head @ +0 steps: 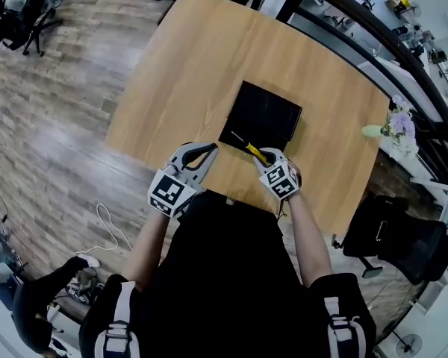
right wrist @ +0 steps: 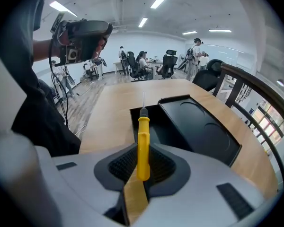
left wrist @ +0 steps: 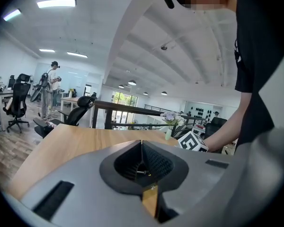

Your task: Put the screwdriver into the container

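My right hand-held gripper (right wrist: 143,162) clamps the screwdriver (right wrist: 143,136), container (right wrist: 203,131) just ahead; next I'd lower and release. Left hand-held gripper (left wrist: 142,164) closed, empty.

Yellow screwdriver (right wrist: 142,141), tip over black container (right wrist: 203,131)
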`<act>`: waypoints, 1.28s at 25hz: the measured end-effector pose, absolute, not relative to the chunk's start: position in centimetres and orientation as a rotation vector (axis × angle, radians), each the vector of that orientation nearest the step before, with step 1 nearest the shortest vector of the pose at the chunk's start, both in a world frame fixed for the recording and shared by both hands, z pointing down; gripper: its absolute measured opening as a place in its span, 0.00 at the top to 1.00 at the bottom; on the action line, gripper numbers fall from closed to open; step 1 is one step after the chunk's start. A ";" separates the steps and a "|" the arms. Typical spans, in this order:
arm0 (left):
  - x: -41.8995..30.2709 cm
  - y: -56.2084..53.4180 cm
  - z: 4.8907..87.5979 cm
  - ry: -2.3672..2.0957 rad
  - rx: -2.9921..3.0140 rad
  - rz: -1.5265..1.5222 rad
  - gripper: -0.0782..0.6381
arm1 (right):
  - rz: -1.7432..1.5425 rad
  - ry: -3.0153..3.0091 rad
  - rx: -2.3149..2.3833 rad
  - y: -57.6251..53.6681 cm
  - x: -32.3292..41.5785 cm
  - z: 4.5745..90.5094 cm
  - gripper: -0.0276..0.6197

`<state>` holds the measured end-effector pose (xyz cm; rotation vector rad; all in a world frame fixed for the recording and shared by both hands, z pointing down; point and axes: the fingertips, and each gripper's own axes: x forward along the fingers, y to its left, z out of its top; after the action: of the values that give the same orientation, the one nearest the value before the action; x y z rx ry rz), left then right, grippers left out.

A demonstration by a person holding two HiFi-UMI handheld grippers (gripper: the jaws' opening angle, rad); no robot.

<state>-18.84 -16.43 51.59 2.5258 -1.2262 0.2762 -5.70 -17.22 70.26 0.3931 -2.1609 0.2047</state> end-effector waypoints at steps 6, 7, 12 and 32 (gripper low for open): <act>-19.4 -16.7 52.1 -1.210 2.524 0.269 0.85 | 0.195 -2.106 0.374 -17.6 -5.9 71.9 0.83; -19.4 -16.7 52.2 -1.206 2.525 0.273 0.85 | 0.196 -2.097 0.372 -17.8 -6.0 72.1 0.83; -19.2 -17.3 52.0 -1.197 2.539 0.278 0.85 | 0.194 -2.058 0.353 -18.8 -5.8 73.0 0.83; -20.0 -17.7 52.7 -1.221 2.505 0.299 0.85 | 0.226 -1.944 0.283 -20.2 -6.2 76.5 0.83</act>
<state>-20.05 -17.69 52.75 2.5052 -1.2207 0.2994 -6.19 -20.20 76.46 0.2835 -1.9437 0.2258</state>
